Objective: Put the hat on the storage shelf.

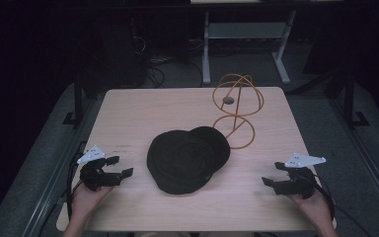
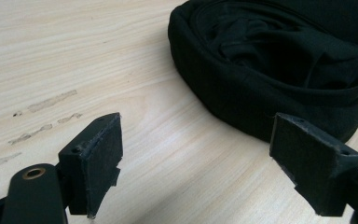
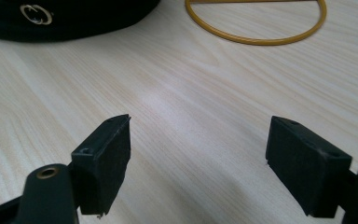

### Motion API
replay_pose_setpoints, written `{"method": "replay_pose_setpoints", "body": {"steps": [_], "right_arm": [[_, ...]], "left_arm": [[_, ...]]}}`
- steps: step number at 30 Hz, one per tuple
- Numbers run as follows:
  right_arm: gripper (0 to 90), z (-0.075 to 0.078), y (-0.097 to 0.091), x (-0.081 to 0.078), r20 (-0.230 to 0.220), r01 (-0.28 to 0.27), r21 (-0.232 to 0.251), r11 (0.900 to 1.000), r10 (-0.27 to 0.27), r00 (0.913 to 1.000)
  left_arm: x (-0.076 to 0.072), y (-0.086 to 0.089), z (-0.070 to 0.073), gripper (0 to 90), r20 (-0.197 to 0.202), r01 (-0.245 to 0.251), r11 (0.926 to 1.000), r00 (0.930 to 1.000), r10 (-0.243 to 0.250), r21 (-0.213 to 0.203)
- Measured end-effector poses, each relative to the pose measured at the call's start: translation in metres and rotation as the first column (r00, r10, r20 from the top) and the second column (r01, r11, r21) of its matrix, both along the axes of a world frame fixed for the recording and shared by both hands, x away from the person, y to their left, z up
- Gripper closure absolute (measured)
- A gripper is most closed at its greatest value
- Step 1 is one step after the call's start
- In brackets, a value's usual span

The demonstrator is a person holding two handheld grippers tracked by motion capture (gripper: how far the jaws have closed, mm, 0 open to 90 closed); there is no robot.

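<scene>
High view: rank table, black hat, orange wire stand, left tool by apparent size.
1. table
2. black hat
3. orange wire stand
4. left tool

The stand sits farther from the camera than the hat, so that gap is unsure.

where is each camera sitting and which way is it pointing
High view: above the person's side, looking forward and down on the table; both hands show, left tool and right tool open.
Left gripper view: on the left tool, low over the wood, facing the black hat; its two jaws show.
Right gripper view: on the right tool, facing the hat's edge and orange wire stand; its jaws show.
Shared: all three see the hat.
</scene>
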State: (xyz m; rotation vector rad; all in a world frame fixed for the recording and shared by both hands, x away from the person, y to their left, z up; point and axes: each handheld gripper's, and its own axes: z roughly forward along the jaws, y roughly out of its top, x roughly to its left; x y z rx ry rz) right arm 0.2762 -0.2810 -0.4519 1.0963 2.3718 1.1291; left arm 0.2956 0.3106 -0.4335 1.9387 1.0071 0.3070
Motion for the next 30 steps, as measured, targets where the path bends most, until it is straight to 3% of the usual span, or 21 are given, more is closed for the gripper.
{"method": "replay_pose_setpoints", "body": {"steps": [5, 15, 19, 22, 25, 26, 30], "right_arm": [[20.2, 0.000, 0.002, 0.000, -0.003, -0.001, 0.002, 1.0000, 0.001, 1.0000], [18.1, 0.007, 0.013, -0.002, 0.008, -0.015, 0.022, 0.9996, 0.015, 0.9999], [16.3, 0.012, 0.022, -0.005, 0.024, -0.039, 0.031, 0.9988, 0.039, 0.9990], [14.8, 0.017, 0.030, -0.003, 0.002, -0.060, 0.058, 0.9965, 0.060, 0.9982], [14.8, 0.020, 0.036, -0.001, -0.016, -0.069, 0.053, 0.9962, 0.070, 0.9974], [14.8, 0.024, 0.042, 0.001, -0.018, -0.095, 0.048, 0.9943, 0.096, 0.9952], [14.8, 0.031, 0.051, 0.001, -0.008, -0.129, 0.034, 0.9911, 0.129, 0.9916]], "left_arm": [[-0.001, -0.003, -0.001, 16.1, 0.001, 0.013, 0.9996, 0.9999, -0.013, 0.025], [-0.003, -0.003, -0.001, 16.2, 0.004, 0.027, 0.9993, 0.9996, -0.027, 0.024], [-0.003, -0.003, -0.001, 16.2, 0.007, 0.027, 0.9993, 0.9996, -0.027, 0.027], [-0.001, -0.003, -0.002, 16.2, 0.003, 0.022, 0.9994, 0.9998, -0.022, 0.028], [-0.001, -0.002, -0.002, 16.2, -0.001, 0.020, 0.9993, 0.9998, -0.020, 0.032], [-0.001, -0.002, -0.003, 16.2, -0.001, 0.018, 0.9992, 0.9998, -0.018, 0.036], [-0.002, -0.002, -0.003, 16.2, 0.001, 0.017, 0.9994, 0.9999, -0.017, 0.030]]}}
